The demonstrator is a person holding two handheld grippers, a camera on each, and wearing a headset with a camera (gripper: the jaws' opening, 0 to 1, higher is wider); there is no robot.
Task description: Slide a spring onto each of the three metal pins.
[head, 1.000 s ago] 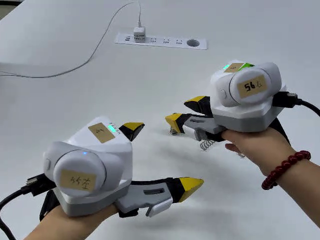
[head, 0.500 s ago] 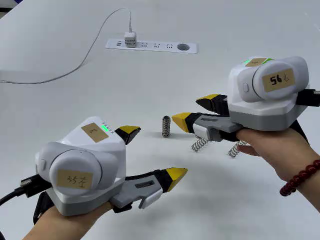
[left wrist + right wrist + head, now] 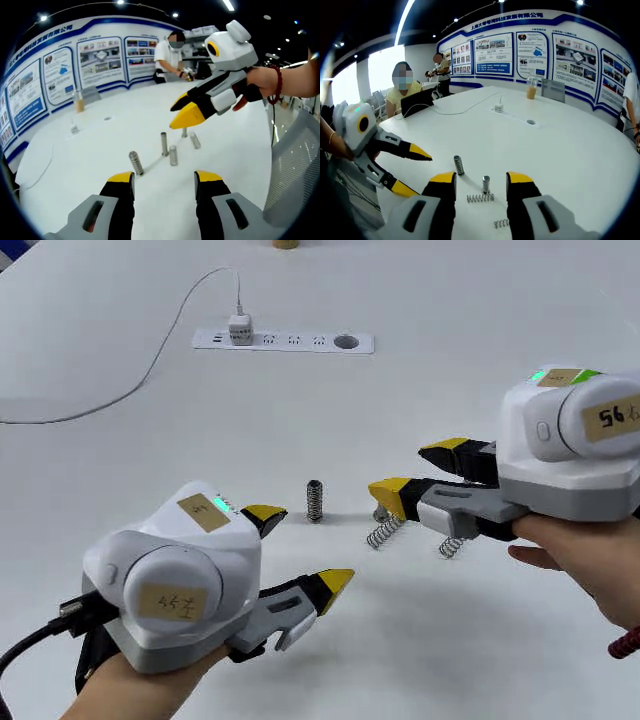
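A short metal pin with a spring on it [image 3: 315, 500] [image 3: 135, 162] [image 3: 458, 165] stands upright on the white table. To its right stands a bare pin [image 3: 381, 512] [image 3: 164, 144] [image 3: 485, 183]. Two loose springs lie flat, one [image 3: 383, 531] [image 3: 480, 198] beside the bare pin, the other [image 3: 452, 546] [image 3: 501, 223] under my right gripper. My right gripper [image 3: 415, 468] [image 3: 481, 176] [image 3: 181, 114] hovers open and empty, its lower tip just above the bare pin. My left gripper [image 3: 300, 547] [image 3: 164, 176] [image 3: 420, 175] is open and empty, left of the sprung pin.
A white power strip [image 3: 283, 340] with a plugged-in charger and a trailing cable lies at the far side of the table. A cup [image 3: 532, 91] stands near it. People stand and sit beyond the table's far edges.
My right gripper has drawn back to the right, uncovering the pin with the spring on it. The left gripper has stayed about where it was. The head camera has shifted.
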